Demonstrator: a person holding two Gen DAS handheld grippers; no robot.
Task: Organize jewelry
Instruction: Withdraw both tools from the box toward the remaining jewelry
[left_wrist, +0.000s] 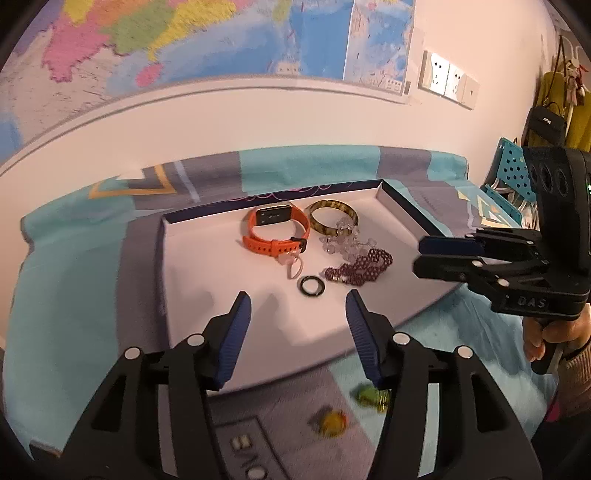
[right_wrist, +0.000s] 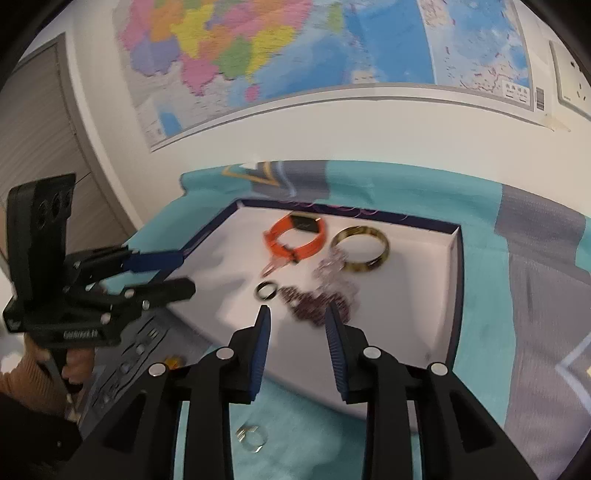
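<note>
On the cloth-covered surface (left_wrist: 66, 295) lies a shallow white tray (left_wrist: 207, 295) holding the jewelry: an orange watch (left_wrist: 275, 230), a striped bangle (left_wrist: 332, 219), clear beads (left_wrist: 343, 240), a purple bead string (left_wrist: 364, 267) and a dark ring (left_wrist: 311, 286). Left gripper (left_wrist: 297, 328) and right gripper (right_wrist: 297, 345) hover over the tray's near edge, jaws spread, nothing between them. A clear ring (right_wrist: 252, 437) lies on the cloth outside the tray.

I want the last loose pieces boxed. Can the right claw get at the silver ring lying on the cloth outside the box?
Probably yes: the silver ring lies bare just below the open right claw, nothing covering it.
</note>
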